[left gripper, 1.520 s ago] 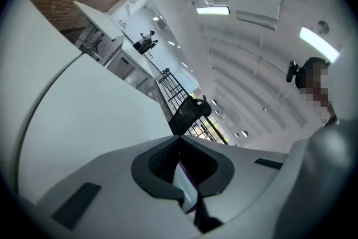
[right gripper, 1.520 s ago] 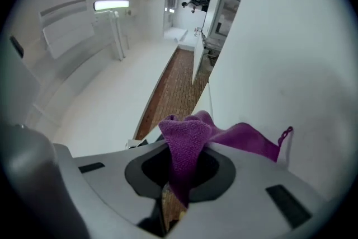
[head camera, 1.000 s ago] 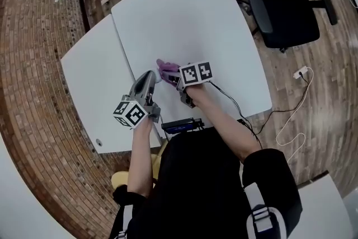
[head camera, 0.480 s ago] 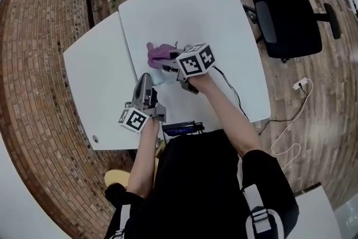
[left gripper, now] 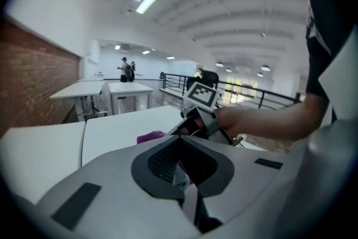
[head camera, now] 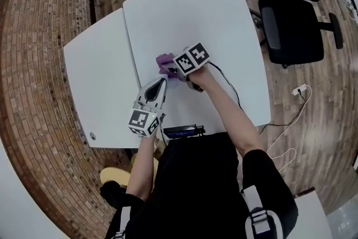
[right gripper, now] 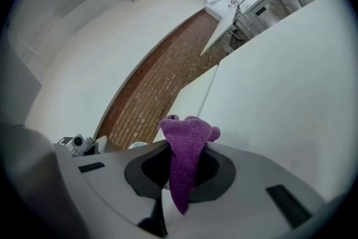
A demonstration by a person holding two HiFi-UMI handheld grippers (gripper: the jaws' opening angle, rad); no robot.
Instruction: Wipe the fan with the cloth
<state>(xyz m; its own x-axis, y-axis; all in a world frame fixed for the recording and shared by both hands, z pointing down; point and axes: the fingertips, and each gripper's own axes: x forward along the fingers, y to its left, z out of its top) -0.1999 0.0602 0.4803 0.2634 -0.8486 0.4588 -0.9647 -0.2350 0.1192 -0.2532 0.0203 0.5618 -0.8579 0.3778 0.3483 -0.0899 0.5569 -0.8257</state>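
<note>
Leftmost, the left-hand white table (head camera: 95, 81) is butting against the right-hand white table (head camera: 190, 3), both standing on a brick-pattern floor (head camera: 33, 64). Your left gripper (left gripper: 182, 168) is hovering over the right-hand table's near-left corner. Its marker cube (head camera: 144, 122) is showing black-and-white square patterns. Its jaws are pressing together on a small pale fan (left gripper: 179, 178), of which only a sliver is showing between them.

A black device with a blue strip (head camera: 182, 130) is sitting at that table's near edge, any print on it too small to read.

Just beyond, near the table's left edge, your right gripper (right gripper: 179, 170), carrying its own patterned cube, is pinching a purple terry cloth (right gripper: 187, 137). The cloth is bunching above the jaws and hanging down between them.

Further right, a black office chair (head camera: 291, 28) and a white cable with a plug (head camera: 302, 88) are resting on the floor. Around you, ceiling strip lights (left gripper: 148, 0) are glowing over a brick wall (left gripper: 39, 75), and a black railing (left gripper: 263, 99) is running along the far side.
</note>
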